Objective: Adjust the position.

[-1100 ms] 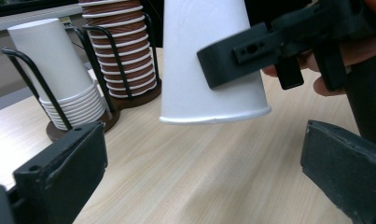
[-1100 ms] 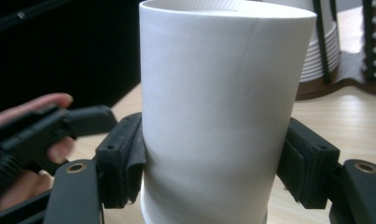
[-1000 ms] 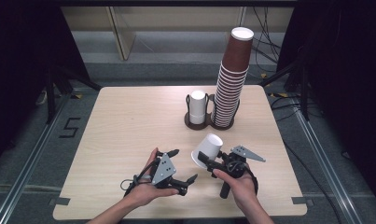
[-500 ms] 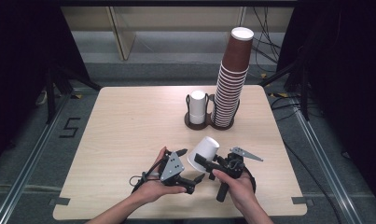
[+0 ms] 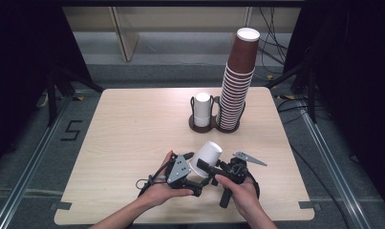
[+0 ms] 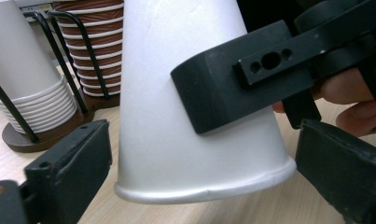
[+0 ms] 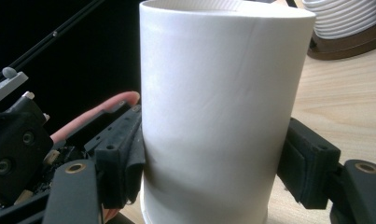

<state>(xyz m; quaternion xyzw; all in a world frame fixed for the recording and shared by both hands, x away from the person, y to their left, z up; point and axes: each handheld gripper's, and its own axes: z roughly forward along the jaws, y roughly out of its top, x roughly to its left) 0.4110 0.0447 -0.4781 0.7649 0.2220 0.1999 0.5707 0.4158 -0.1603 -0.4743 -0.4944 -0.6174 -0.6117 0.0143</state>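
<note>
A white paper cup (image 5: 207, 155) hangs tilted, mouth down, just above the table's front edge. My right gripper (image 5: 204, 165) is shut on its wall; both pads press the cup (image 7: 218, 93) in the right gripper view, where that gripper (image 7: 213, 163) clamps it low down. My left gripper (image 5: 195, 172) has come in from the left. Its jaws stand on either side of the cup's rim (image 6: 199, 189) with a small gap on each side, and they have just been closing. One right-gripper finger (image 6: 241, 88) lies across the cup in the left gripper view.
At the back of the wooden table (image 5: 133, 133) a dark wire holder (image 5: 199, 126) carries a short stack of white cups (image 5: 202, 109). Beside it rises a tall stack of brown cups (image 5: 235, 81). Cables and dark stands surround the table.
My left gripper has moved right up to the cup, so its jaws now flank the rim. The cup and the right gripper have shifted slightly left.
</note>
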